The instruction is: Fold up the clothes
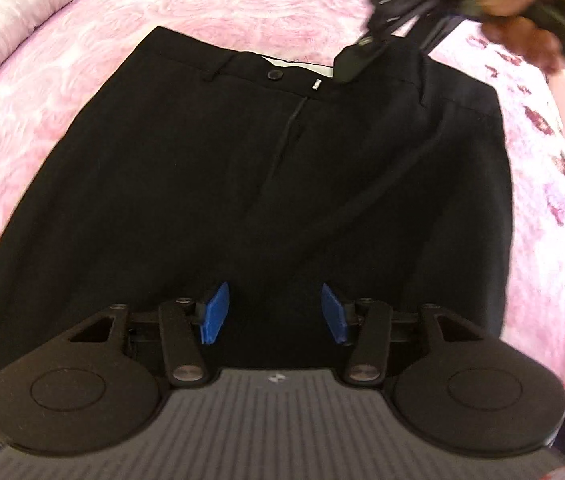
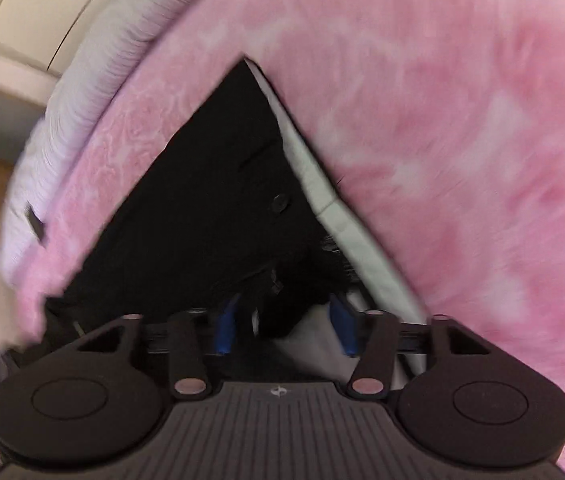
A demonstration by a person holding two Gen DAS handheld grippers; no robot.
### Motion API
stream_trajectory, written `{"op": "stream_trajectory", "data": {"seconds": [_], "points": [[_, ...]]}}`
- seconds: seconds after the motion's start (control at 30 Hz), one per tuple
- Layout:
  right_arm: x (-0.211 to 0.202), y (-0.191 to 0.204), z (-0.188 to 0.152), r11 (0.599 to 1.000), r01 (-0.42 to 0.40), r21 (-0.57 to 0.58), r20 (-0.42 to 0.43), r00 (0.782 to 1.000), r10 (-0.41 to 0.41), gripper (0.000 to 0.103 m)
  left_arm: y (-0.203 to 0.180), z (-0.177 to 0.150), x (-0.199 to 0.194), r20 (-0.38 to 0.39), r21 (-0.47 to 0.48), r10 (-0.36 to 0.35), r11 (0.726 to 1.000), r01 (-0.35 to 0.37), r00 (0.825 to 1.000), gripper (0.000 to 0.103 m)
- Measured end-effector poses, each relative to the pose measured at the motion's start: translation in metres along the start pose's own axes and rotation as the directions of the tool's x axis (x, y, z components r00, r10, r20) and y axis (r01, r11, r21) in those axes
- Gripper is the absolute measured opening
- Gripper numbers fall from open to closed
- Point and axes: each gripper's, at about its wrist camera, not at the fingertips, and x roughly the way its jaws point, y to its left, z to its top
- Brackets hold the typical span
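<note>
The black trousers [image 1: 266, 184] lay flat on the pink bedspread [image 1: 62, 80], waistband at the far side. The left tool [image 1: 274, 312] hovered released above the fabric. The right tool [image 2: 286, 328] was at the waistband's right end, jaws apart; grasp could not be determined.

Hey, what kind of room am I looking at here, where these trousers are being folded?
Most likely a bedroom: the black trousers lie flat on a bed with a pink rose-patterned bedspread, and pale cupboard-like panels stand beyond the bed's edge.
</note>
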Motion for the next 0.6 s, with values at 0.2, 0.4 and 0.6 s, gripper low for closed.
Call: {"op": "stream_trajectory", "data": {"seconds": [0.2,0.4,0.6], "points": [[-0.015,0.043,0.003,0.954,-0.061,-0.292,0.101,0.990,0.095,0.010,-0.002,-0.020,-0.020,0.044,-0.099,0.036,0.995,-0.031,0.998,0.046],[0.004,0.046,0.001,0.910,0.151,-0.385,0.118,0.986,-0.113,0.029,0.002,-0.040,-0.030,0.022,-0.152,0.096,0.984,-0.092,0.995,0.046],[-0.020,0.056,-0.016,0.883,0.327,-0.337,0.305,0.925,-0.226,0.046,0.020,-0.090,-0.074,-0.033,-0.279,0.190,0.941,-0.191,0.981,0.051]]}}
